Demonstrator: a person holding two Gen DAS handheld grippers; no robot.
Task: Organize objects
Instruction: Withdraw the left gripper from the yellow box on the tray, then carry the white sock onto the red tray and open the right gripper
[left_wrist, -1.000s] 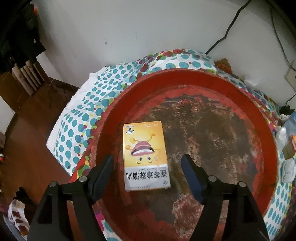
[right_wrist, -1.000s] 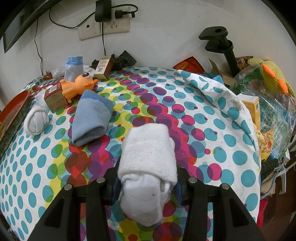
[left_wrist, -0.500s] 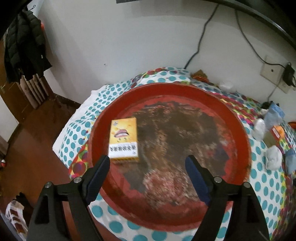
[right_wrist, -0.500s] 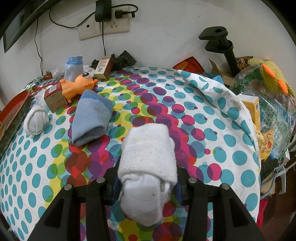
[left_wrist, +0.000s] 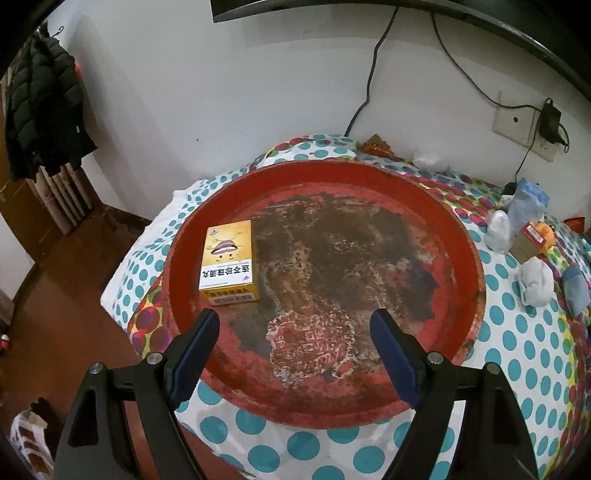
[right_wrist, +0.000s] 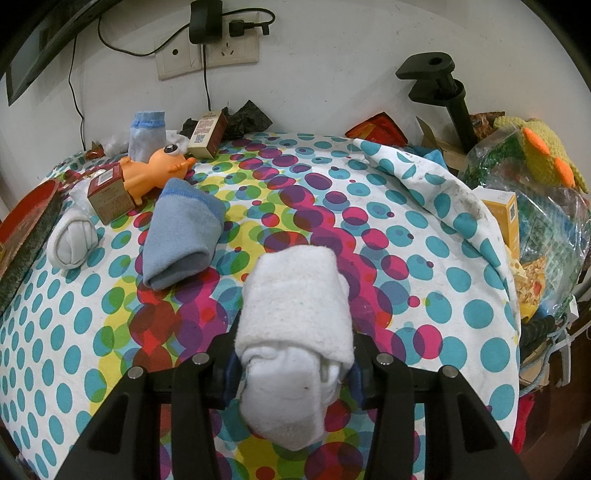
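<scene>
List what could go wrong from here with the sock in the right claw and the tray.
1. The right claw grips the white rolled sock only near its lower end; the soft roll may sag or slip out in transit.
2. The red tray overhangs the table's edge, so a load dropped there might tip it.

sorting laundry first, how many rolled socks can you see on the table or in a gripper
4: a white sock roll in the right gripper, a blue roll left of it, a small white roll near the red tray, and a pale blue one by the wall. Others may be hidden.
</scene>
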